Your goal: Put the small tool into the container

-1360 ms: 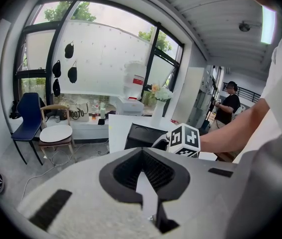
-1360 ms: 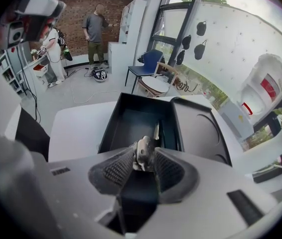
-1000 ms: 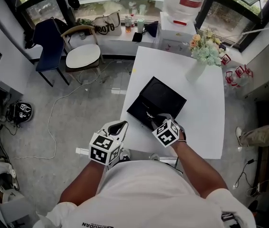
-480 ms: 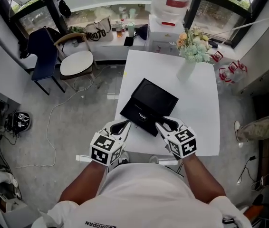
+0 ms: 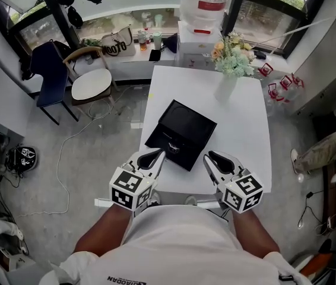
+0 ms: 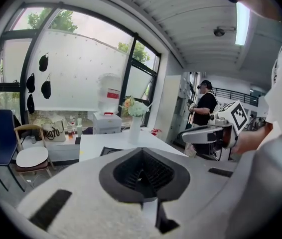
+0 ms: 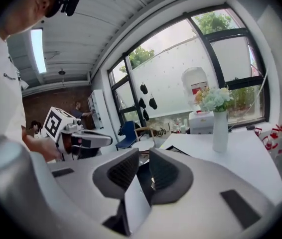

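Observation:
A black, shallow container [image 5: 187, 122] lies at an angle on the white table [image 5: 245, 138]. A small pale tool [image 5: 173, 149] rests inside it near its front corner. My right gripper [image 5: 209, 156] hovers over the table's near edge, just right of the container. Its jaws are closing, and in the right gripper view [image 7: 142, 156] a narrow gap shows with nothing between the pads. My left gripper [image 5: 158, 154] hangs at the container's near left corner. Its fingertips meet in the left gripper view [image 6: 142, 150], holding nothing.
A white vase of flowers [image 5: 230, 70] stands at the table's far right. Behind the table are a water dispenser [image 5: 200, 10] and a cluttered sill. A round-seated chair [image 5: 92, 82] stands on the floor to the left. Someone's leg [image 5: 325, 150] shows at the right.
My right gripper has drawn back out of the container toward the near right edge of the table, and its jaws have narrowed. The tool stays in the container. The left gripper has barely moved.

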Motion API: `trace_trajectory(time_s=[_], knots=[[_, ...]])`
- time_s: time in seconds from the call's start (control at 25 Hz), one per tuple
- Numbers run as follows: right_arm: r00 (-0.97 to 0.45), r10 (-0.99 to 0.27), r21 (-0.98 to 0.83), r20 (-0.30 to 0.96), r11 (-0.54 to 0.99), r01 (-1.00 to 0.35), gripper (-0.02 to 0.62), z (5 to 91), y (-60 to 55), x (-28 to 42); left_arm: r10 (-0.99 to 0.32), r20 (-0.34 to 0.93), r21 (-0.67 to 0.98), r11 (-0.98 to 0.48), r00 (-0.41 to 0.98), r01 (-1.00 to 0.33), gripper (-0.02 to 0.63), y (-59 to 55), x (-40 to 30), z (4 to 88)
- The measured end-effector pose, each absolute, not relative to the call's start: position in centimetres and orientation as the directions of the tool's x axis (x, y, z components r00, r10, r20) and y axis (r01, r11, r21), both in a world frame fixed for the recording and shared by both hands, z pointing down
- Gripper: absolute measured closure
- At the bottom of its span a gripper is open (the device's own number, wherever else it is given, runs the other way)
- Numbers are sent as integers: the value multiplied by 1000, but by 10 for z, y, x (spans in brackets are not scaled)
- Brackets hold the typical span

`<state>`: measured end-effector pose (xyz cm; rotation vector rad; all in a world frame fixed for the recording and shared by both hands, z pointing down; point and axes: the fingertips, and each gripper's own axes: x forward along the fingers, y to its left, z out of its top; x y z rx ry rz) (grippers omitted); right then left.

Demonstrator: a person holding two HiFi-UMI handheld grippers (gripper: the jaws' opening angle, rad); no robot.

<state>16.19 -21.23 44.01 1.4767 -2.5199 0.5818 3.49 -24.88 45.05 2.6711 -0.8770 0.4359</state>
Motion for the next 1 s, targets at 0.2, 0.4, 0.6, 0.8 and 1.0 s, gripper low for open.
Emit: trace_trajectory(time_s=[0.2, 0.4, 0.6, 0.8, 1.0], knots=[[-489, -830, -356, 267, 387, -851, 584, 436, -208, 178, -508, 368, 182, -782, 778, -596, 597, -246, 41, 447], [-471, -846, -409, 250, 348, -844, 588, 441, -207, 190, -504, 359, 185, -787, 786, -589, 597, -245, 44, 443], [-452, -853, -401, 261, 330, -854, 589, 446, -207, 200, -505, 358, 202, -779, 785, -594, 597, -249, 42, 443], [-439, -855, -383, 275, 321, -866, 589, 446, -207, 202, -507, 361, 208, -774, 783, -597, 597, -249, 38, 442], [-452, -847, -363, 279, 343, -866, 591, 447, -206, 194, -501, 365, 201, -780, 785, -592, 597, -247, 38, 444]])
